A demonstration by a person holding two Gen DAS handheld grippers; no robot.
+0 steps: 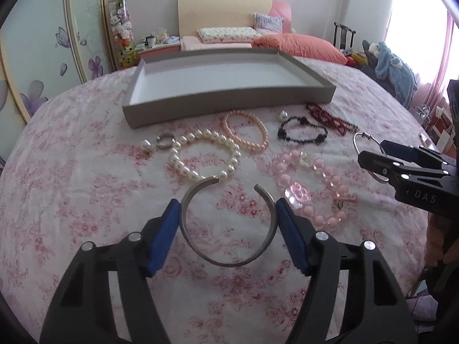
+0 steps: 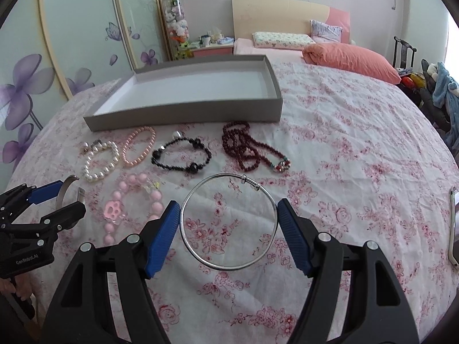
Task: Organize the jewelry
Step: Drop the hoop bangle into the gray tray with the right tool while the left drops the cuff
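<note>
My left gripper [image 1: 228, 209] is shut on an open-ended grey metal cuff bangle [image 1: 229, 263], with a blue pad pressing on each side of it, low over the floral bedspread. Seen from the right wrist, that gripper [image 2: 66, 197] and the cuff [image 2: 67, 185] are at far left. My right gripper [image 2: 228, 209] is shut on a thin silver hoop bangle [image 2: 229, 269], gripped across its width. A shallow grey tray [image 1: 229, 100] with a bare white floor lies beyond the jewelry.
Between grippers and tray lie a white pearl bracelet [image 1: 200, 154], a pink pearl bracelet [image 1: 246, 132], a black bead bracelet [image 1: 301, 130], dark red beads [image 1: 330, 119], a chunky pink bracelet [image 1: 309, 189] and a ring [image 1: 165, 141]. A phone [image 2: 453, 223] lies far right.
</note>
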